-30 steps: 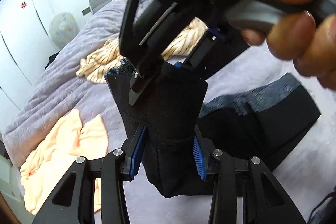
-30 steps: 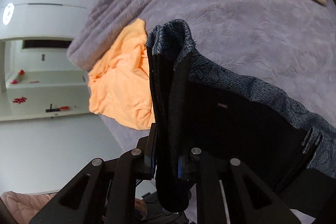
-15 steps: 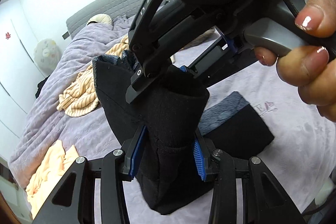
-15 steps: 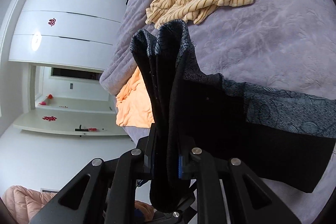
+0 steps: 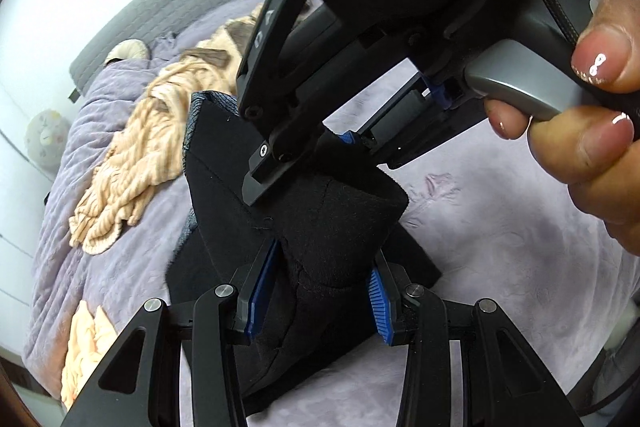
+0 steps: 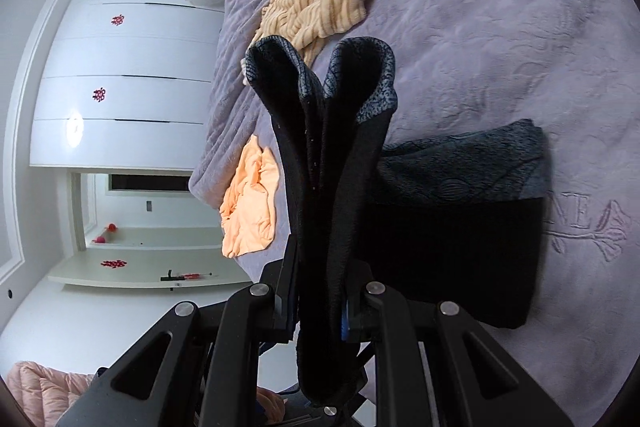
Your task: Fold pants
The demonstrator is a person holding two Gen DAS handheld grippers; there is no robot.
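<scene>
The jaws of both grippers are clamped on one bunched end of the pants (image 5: 320,227): the left gripper (image 5: 316,291) grips a thick wad, the right gripper (image 6: 320,311) a narrower stack of layers. That end is held above the bed (image 6: 500,27), and it has been carried across over the rest of the pants lying folded there; the orange cloth (image 6: 250,203) now shows farther off. A fold appears to be closing, though the landing spot is hidden behind fabric.
</scene>
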